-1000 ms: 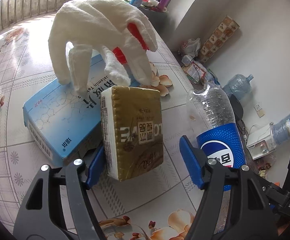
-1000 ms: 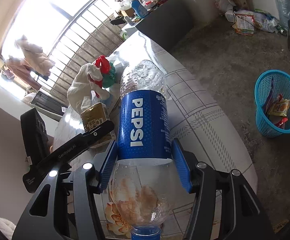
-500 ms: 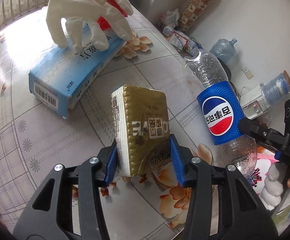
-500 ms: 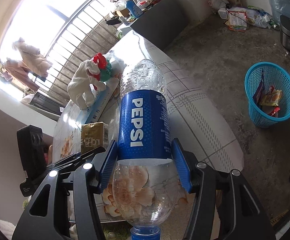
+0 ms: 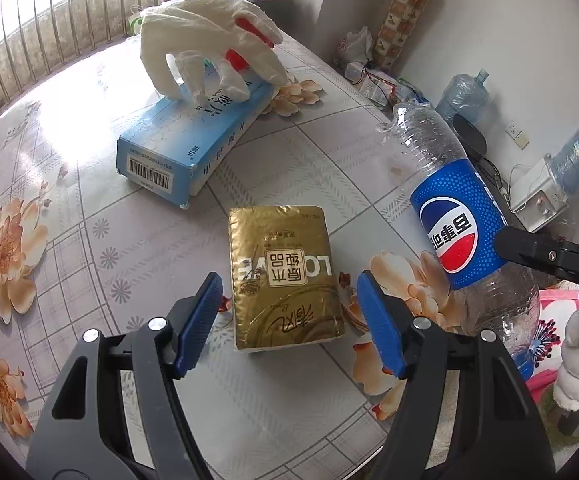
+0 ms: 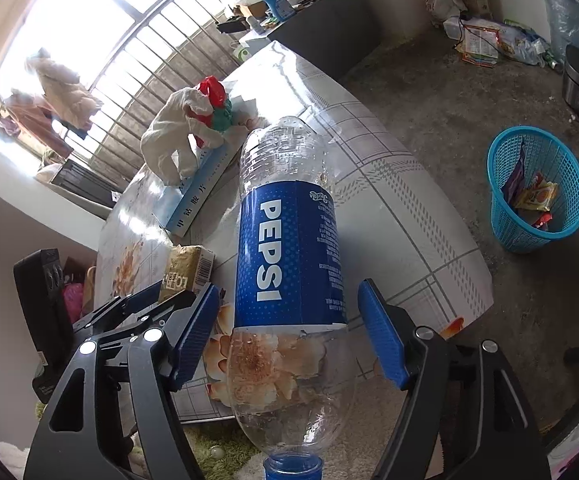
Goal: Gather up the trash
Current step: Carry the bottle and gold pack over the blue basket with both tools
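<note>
A gold tissue pack [image 5: 285, 276] lies flat on the flowered table [image 5: 89, 240], between the blue pads of my left gripper [image 5: 289, 304]. Its jaws are opening and a gap shows on each side of the pack. An empty Pepsi bottle [image 6: 289, 248], cap end toward the camera, slants between the pads of my right gripper [image 6: 288, 304]. Those jaws are opening too, and neither pad touches the label. In the left wrist view the bottle [image 5: 461, 232] hangs over the table's right edge. Whether it rests on the edge I cannot tell.
A blue carton [image 5: 185, 148] lies further back on the table with a white glove [image 5: 209, 44] draped over it. On the floor to the right stands a blue basket [image 6: 537, 188] holding wrappers. Bags and a water jug sit along the far wall.
My left gripper shut on the gold pack, drew it away from the blue carton, then let go; it now lies flat. My right gripper's pads, pressed on the bottle before, have come apart.
</note>
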The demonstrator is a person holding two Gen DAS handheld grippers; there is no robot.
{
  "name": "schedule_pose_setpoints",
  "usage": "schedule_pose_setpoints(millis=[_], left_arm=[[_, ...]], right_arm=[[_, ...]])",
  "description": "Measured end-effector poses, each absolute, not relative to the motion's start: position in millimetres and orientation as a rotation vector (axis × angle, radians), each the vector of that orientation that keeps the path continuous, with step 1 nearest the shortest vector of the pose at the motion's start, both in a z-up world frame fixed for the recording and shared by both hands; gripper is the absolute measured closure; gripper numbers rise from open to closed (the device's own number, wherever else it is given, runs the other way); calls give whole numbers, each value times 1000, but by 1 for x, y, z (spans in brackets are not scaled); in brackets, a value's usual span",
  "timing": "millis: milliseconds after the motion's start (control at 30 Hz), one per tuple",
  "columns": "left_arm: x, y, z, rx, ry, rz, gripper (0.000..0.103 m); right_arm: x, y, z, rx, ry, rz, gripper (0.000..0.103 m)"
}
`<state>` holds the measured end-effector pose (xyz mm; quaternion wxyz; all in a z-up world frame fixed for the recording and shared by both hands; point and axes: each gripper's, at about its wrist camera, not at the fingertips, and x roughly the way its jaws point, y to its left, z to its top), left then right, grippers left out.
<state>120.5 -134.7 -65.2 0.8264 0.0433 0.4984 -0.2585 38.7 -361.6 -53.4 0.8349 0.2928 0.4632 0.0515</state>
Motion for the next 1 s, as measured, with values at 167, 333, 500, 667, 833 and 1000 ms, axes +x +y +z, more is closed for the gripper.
schedule_pose_setpoints(millis=[167, 333, 500, 667, 833, 1000], left_arm=[[120, -138, -72, 103, 1072, -509, 38], [119, -140, -72, 130, 1056, -483, 43], [117, -141, -73, 139, 1048, -478, 50], [113, -143, -72, 159, 1039, -463, 51], [110, -146, -71, 182, 1030, -446, 51], [108, -146, -69, 194, 1024, -441, 51]], right_arm=[[42, -357, -59, 618, 1010, 107, 32], [43, -354, -63, 610, 1024, 105, 32], [46, -351, -64, 592, 1032, 101, 32], [44, -349, -64, 555, 1034, 92, 32], [44, -349, -65, 528, 1043, 79, 32], [45, -350, -64, 519, 1047, 66, 32]])
